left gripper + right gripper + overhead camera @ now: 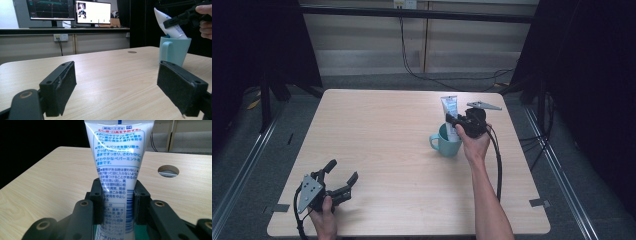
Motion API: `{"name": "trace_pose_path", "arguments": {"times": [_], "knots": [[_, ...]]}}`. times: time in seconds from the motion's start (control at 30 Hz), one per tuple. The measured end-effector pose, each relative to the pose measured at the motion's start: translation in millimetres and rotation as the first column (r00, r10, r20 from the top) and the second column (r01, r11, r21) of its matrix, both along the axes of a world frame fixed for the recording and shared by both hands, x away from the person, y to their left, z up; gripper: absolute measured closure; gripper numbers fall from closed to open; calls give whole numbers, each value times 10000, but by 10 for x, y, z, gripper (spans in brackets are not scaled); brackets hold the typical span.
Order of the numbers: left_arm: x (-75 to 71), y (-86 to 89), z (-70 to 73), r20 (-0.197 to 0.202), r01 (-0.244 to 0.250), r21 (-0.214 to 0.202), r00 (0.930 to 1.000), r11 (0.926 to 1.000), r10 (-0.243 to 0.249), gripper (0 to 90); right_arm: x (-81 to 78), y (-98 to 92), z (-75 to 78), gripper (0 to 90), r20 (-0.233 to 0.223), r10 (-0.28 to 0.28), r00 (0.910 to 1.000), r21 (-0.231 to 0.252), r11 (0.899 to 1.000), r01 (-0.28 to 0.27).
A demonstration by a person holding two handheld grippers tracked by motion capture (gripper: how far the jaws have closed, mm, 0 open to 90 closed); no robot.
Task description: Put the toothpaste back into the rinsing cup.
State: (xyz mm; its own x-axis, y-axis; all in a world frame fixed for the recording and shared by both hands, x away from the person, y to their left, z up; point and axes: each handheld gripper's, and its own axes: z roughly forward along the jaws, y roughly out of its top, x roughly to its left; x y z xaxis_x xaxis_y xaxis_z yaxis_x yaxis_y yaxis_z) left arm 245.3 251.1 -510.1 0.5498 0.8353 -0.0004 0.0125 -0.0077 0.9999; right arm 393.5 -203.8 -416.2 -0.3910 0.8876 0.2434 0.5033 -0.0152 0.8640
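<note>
Toothpaste tube [450, 116] stands nearly upright with its lower end down inside the teal mug [447, 143], high view. Right gripper [453, 121] pinches the tube partway up its length, jaws narrow and clamped on it, hand just behind the mug on the right half of the bench [382, 150]. Left gripper [343, 176] sits near the front left corner, well apart from the mug, jaws spread wide with nothing between them.

Left gripper view: both black pads [62, 86] wide apart over bare bench, nothing held. Mug [175, 51] off to the right with its handle facing the camera; tube [170, 26] leans out of it to the left, with the other gripper's jaw across it and fingers [206, 27] behind.

Right gripper view: tube [116, 165] runs straight up the middle, printed back toward the camera, jaws pressed against both its sides. Teal shows below between the jaws, so the tube's bottom looks already inside the mug. Whether it touches the mug floor can't be told. A round hole [168, 170] in the bench lies off to the right.

Progress, my read: putting the tube into the mug is mostly done. Left to do: settle it fully, open the jaws, pull the right hand clear. Left gripper seems idle.
</note>
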Motion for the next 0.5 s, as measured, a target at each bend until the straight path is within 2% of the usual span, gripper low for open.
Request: {"name": "trace_pose_path", "arguments": {"times": [0.5], "knots": [[0, 0, 0, -3, 1, 1, 10000, 10000, -1, 156, -38, -4, -96, 675, -170, 42, 9998, -103, 9999, -44]]}}
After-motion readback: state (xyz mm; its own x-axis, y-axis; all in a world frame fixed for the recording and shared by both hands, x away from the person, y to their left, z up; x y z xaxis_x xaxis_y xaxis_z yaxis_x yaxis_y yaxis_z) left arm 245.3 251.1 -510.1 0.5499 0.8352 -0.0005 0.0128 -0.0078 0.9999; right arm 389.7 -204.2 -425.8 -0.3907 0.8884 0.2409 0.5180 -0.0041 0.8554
